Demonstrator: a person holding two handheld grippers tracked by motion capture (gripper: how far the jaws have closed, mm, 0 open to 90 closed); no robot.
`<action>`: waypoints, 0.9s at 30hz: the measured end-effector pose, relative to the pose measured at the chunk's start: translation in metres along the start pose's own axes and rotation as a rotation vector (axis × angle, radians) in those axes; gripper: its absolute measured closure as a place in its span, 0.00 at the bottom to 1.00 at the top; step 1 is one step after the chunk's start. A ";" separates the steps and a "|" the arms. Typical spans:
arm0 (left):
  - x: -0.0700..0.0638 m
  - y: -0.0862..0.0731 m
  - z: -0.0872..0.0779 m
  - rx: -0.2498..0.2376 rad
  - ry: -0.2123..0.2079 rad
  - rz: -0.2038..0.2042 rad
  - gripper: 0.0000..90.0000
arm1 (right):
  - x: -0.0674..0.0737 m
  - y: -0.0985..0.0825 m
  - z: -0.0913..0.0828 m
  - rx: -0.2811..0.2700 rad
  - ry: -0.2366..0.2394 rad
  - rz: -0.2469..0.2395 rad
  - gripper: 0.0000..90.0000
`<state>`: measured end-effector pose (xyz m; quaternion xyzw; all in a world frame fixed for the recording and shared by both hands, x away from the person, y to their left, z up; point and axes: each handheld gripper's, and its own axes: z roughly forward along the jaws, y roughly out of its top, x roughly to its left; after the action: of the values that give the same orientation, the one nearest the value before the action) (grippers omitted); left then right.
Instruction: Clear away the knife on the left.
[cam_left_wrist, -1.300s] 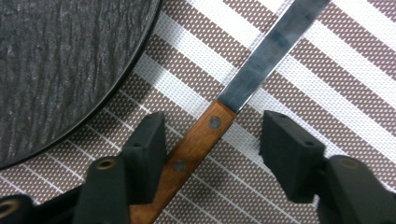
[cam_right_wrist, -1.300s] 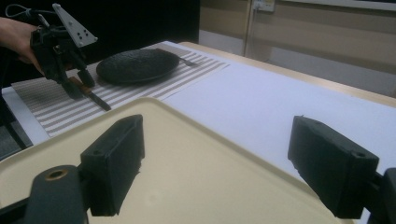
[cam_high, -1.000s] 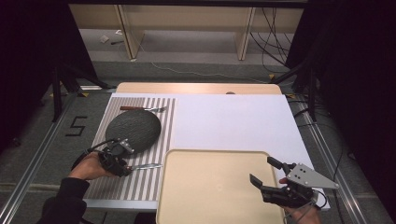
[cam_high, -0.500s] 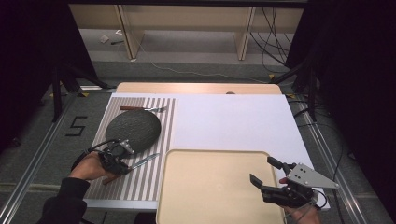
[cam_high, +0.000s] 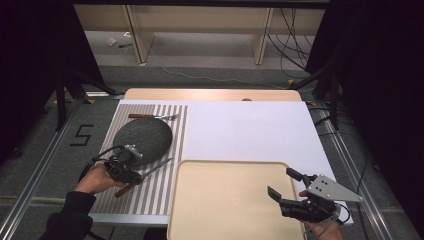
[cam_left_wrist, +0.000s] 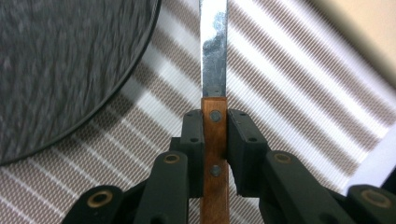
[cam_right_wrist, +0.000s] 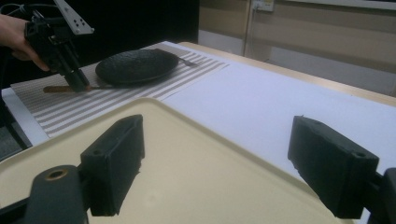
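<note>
Gripping: left gripper (cam_left_wrist: 215, 135) has just been closing; its jaws now clamp the knife (cam_high: 145, 175) by the wooden handle, just behind the blade.
Knife place: on the striped mat (cam_high: 150, 200), just beside the dark plate (cam_high: 142, 137), left of the tray (cam_high: 225, 200).
Long axis: blade points away from the jaws, toward the tray; handle trails back to the hand.
Right gripper (cam_high: 287, 192): jaws apart, empty, over the tray.
Nearer hand: left.
Next move, judged: lift and carry blade-first toward the tray.
</note>
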<state>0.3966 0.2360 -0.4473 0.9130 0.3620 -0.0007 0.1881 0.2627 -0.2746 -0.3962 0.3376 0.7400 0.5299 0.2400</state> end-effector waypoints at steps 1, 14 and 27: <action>-0.001 0.001 -0.002 -0.016 -0.009 -0.008 0.85 | 0.000 0.000 0.000 0.000 0.000 0.000 0.22; -0.027 0.013 -0.012 -0.141 -0.097 -0.071 0.86 | 0.000 0.000 0.000 0.000 -0.001 -0.003 0.22; -0.070 0.031 -0.021 -0.246 -0.190 -0.066 0.85 | 0.000 0.000 -0.001 0.001 0.001 -0.005 0.22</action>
<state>0.3631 0.1763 -0.4075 0.8666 0.3697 -0.0490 0.3315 0.2620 -0.2748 -0.3957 0.3358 0.7412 0.5291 0.2408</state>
